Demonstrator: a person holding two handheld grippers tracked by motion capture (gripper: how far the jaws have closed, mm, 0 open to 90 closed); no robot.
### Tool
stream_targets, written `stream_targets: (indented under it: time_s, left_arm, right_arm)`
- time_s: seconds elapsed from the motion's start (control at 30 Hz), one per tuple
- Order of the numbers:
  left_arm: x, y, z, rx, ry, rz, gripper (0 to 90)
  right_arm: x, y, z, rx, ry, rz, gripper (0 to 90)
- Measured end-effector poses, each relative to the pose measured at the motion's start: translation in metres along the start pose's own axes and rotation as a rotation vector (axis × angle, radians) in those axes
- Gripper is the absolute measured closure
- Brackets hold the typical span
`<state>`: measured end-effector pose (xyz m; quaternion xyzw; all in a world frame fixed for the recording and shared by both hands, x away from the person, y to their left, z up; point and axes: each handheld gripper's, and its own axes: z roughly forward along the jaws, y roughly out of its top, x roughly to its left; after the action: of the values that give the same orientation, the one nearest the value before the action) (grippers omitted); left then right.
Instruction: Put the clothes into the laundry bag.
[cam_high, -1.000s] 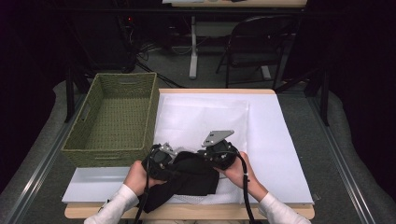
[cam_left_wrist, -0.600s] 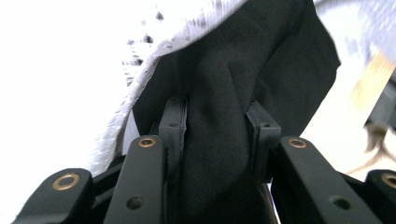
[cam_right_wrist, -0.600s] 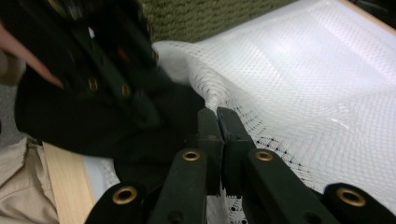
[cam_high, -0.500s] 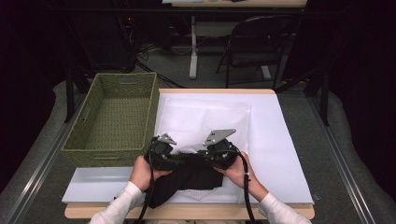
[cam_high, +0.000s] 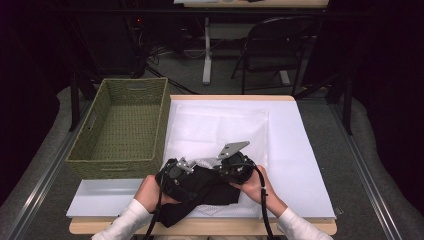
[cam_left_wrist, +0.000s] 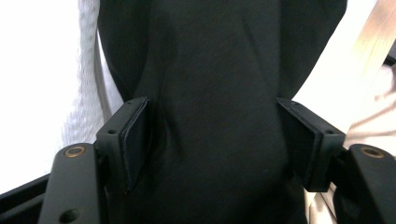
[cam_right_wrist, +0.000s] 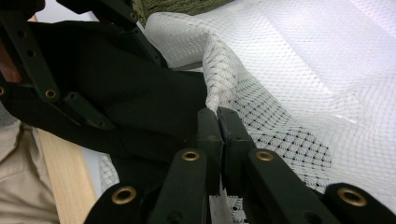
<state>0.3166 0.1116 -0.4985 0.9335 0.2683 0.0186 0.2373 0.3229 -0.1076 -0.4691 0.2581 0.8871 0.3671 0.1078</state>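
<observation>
A table (cam_high: 300, 150) with a white top stands in front of the person. On its left side sits a green woven basket (cam_high: 125, 125). A white mesh bag (cam_high: 220, 130) lies flat in the middle of the table, just right of the basket. At the near edge of the bag lies a black cloth (cam_high: 200, 192), bunched up between the two hands, with one end hanging over the table's front edge. The left gripper (cam_high: 172, 177) is over the left part of the cloth. In the left gripper view its jaws have just been opening; the cloth (cam_left_wrist: 210, 116) runs between the two pads (cam_left_wrist: 133, 135), which stand apart on either side of it and do not squeeze it. The right gripper (cam_high: 235, 167) is just beside the left one, at the right part of the cloth. In the right gripper view its fingers (cam_right_wrist: 217, 135) are pinched tight together on the edge of the mesh bag (cam_right_wrist: 233, 84), which is lifted into a small peak right beside the black cloth (cam_right_wrist: 140, 102).
</observation>
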Motion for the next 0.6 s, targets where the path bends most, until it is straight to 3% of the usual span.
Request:
stream_targets:
  time_s: [0.07, 0.23, 0.27, 0.3, 0.37, 0.4, 0.43, 0.6]
  left_arm:
    - [0.0022, -0.0001, 0.002, 0.007, -0.006, -0.014, 30.8]
    - [0.0015, 0.0002, 0.0084, 0.03, 0.004, 0.013, 37.1]
    - [0.001, -0.0004, 0.0097, 0.033, 0.014, 0.005, 41.1]
    - [0.0005, -0.0006, 0.0106, 0.035, 0.032, -0.008, 50.6]
    - [0.0003, -0.0005, 0.0107, 0.037, 0.037, -0.017, 54.2]
    - [0.0005, -0.0004, 0.0104, 0.035, 0.044, -0.017, 54.2]
    - [0.0005, -0.0017, 0.0091, 0.018, 0.054, -0.004, 60.0]
    - [0.0027, -0.0065, 0.0055, -0.023, 0.045, -0.013, 64.3]
  right_arm:
    - [0.0007, 0.0003, 0.0002, 0.0, 0.0, -0.005, 89.0]
    - [0.0001, -0.0002, -0.0003, 0.0, 0.002, 0.003, 89.0]
    - [-0.0003, -0.0001, -0.0003, 0.0, 0.0, 0.0, 89.0]
    - [-0.0008, -0.0001, 0.0005, 0.004, -0.002, -0.003, 89.0]
    - [-0.0003, -0.0006, 0.0016, 0.009, -0.003, -0.003, 89.0]
    - [-0.0003, -0.0006, 0.0016, 0.009, -0.003, -0.003, 89.0]
    - [0.0, -0.0008, 0.0028, 0.011, 0.0, -0.001, 89.0]
    - [0.001, 0.0, 0.0022, 0.008, -0.003, -0.008, 89.0]
